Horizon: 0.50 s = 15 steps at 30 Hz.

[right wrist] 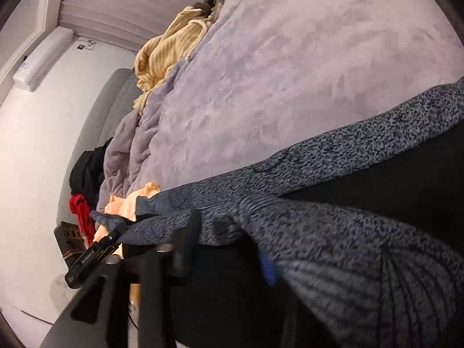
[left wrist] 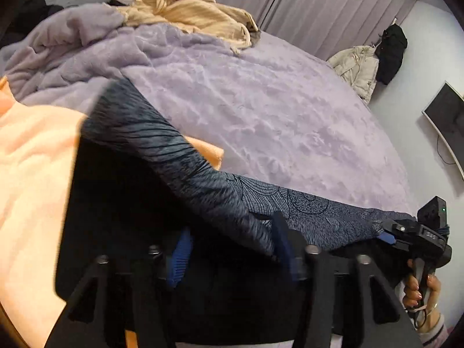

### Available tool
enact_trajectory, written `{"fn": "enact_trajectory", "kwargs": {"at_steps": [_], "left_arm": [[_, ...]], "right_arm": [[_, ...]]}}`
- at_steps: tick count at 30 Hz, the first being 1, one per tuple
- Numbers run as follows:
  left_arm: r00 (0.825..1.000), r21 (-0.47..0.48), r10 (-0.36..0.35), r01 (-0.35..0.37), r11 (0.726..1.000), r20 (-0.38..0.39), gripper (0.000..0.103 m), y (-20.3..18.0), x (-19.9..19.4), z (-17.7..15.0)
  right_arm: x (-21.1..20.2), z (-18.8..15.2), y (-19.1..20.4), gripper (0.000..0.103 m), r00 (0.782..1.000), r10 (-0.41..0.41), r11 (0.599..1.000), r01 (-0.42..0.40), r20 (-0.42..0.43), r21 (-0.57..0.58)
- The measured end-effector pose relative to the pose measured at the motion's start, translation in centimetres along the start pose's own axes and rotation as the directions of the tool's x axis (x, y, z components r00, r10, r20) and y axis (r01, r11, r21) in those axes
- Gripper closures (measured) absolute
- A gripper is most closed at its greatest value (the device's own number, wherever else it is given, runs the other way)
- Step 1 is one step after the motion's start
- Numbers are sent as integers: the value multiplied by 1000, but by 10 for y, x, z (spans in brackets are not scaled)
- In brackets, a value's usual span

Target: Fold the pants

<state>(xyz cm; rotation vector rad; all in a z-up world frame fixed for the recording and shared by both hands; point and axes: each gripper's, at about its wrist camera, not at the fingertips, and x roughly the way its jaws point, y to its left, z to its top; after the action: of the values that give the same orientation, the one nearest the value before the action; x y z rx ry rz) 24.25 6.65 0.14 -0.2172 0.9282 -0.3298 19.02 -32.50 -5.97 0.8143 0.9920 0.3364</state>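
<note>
Blue-grey patterned pants stretched lengthwise (sagging slightly), above lilac bed

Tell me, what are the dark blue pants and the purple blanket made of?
The pants look like thin stretchy knit, matte: speckled weave, fine ribbed gathers. The blanket looks like soft plush fleece, since its fuzzy pile shows brushed swirls. I can't be sure of either from looks alone.

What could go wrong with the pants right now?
Both the left gripper and the right gripper look open, so the pants only hang over their fingers. They could slide off and land in a crumpled heap on the purple blanket. One end is close to the peach cloth and might drop onto it and get tangled.
</note>
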Motion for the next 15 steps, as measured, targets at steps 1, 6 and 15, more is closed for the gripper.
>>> {"fn": "enact_trajectory", "kwargs": {"at_steps": [1,6,15], "left_arm": [[998,15,34,-35,999,55,18,1,-16,-1],[993,88,71,-79,993,91,17,0,-25,-1],[974,199,227,-223,954,0,17,-25,10,-46]], "right_arm": [[-10,-6,10,26,1000,8,1000,-8,20,-24],[-29,-31,59,51,998,41,981,-31,48,-191],[-8,-33,42,52,993,-98,990,104,64,-94]]}}
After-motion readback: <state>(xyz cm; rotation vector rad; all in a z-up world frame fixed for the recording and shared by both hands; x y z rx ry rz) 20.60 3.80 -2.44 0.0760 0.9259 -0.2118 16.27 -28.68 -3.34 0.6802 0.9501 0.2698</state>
